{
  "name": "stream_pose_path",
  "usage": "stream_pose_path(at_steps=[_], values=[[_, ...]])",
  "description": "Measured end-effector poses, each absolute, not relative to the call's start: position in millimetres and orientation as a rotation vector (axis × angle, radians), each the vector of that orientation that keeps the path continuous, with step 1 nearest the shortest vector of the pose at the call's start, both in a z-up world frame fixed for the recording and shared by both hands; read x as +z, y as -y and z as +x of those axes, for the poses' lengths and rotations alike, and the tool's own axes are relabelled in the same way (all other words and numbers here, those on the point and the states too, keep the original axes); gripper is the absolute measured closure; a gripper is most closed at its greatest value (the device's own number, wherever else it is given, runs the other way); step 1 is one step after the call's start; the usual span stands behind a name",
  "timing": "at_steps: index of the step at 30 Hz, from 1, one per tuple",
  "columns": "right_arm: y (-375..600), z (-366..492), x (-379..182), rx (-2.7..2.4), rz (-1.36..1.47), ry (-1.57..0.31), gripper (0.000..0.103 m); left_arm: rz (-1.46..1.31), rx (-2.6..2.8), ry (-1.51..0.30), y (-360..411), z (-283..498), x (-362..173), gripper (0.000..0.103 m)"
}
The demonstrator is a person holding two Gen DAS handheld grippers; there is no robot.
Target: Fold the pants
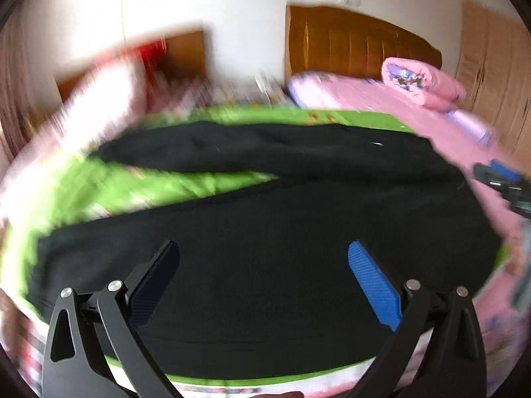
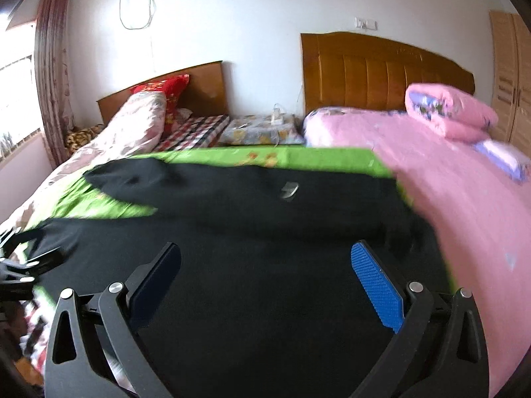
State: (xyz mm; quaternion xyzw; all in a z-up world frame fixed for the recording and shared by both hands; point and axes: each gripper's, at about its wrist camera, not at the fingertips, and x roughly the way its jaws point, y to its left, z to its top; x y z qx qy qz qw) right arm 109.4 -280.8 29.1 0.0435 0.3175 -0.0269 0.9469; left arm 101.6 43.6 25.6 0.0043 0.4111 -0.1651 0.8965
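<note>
In the left wrist view the left gripper [image 1: 264, 278] stands wide open, its dark finger at the left and its blue-padded finger at the right well apart, with nothing between them; it hangs over the near part of the black pants [image 1: 265, 219] and whether the tips touch the cloth cannot be told; the pants lie flat on a green sheet [image 1: 186, 185] spread on the bed, their long axis running left to right across the scene; the two legs point left, split by a wedge of green, and the wide joined part lies to the right, against the pink bedcover [image 1: 381, 102]; at the far right edge the right gripper [image 1: 504, 182] shows, blurred.

In the right wrist view the right gripper [image 2: 265, 278] is likewise spread wide and empty, hanging above the near leg of the pants [image 2: 252, 265]; the cloth again runs left to right, the far leg ending at the left on the green sheet [image 2: 215, 157]; a small pale tag [image 2: 289, 190] sits on the far leg; the left gripper [image 2: 30, 265] appears at the left edge near the leg ends, its opening unclear from here; a wooden headboard [image 2: 381, 69] stands far behind.
</note>
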Motion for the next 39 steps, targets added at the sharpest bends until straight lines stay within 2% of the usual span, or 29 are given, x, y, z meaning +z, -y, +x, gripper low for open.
stream_pose_path(at_steps=[3,8,11,20,21,22,23,24,25,26,27,35,39], values=[[308,187,21,-0.083,0.069,-0.719,0.004,-0.218,-0.506,-1.016,-51,150,11,0.001],[318,304,-11,-0.002,0.049,-0.893,0.004,-0.339,-0.377,-0.961,-62,194,1,0.002],[302,341,-19,0.062,0.009,-0.921,0.004,-0.447,-0.379,-0.963,-72,210,-9,0.002],[228,421,-54,0.296,-0.154,-1.102,0.005,-0.439,-0.382,-0.963,-76,211,-13,0.002],[225,423,-61,0.319,-0.173,-1.134,0.008,-0.431,-0.373,-0.957,-78,210,-13,0.002],[223,423,-67,0.337,-0.181,-1.159,0.021,-0.422,-0.363,-0.95,-81,208,-13,0.002],[226,421,-68,0.352,-0.153,-1.155,0.022,-0.414,-0.354,-0.941,-84,208,-13,0.002],[230,417,-66,0.355,-0.121,-1.145,0.035,-0.408,-0.346,-0.937,-86,205,-15,0.002],[234,414,-61,0.361,-0.101,-1.129,0.064,-0.409,-0.34,-0.937,-88,204,-16,0.002],[237,407,-55,0.347,-0.106,-1.105,0.082,-0.417,-0.328,-0.942,-91,206,-18,0.002],[238,401,-50,0.332,-0.118,-1.078,0.088,-0.425,-0.322,-0.946,-93,207,-19,0.002],[204,252,13,0.31,-0.239,-0.714,0.091,-0.474,-0.329,-0.906,-102,214,-3,0.002],[173,154,-3,0.244,-0.36,-0.619,0.091,-0.56,-0.4,-0.906,-100,217,4,0.002]])
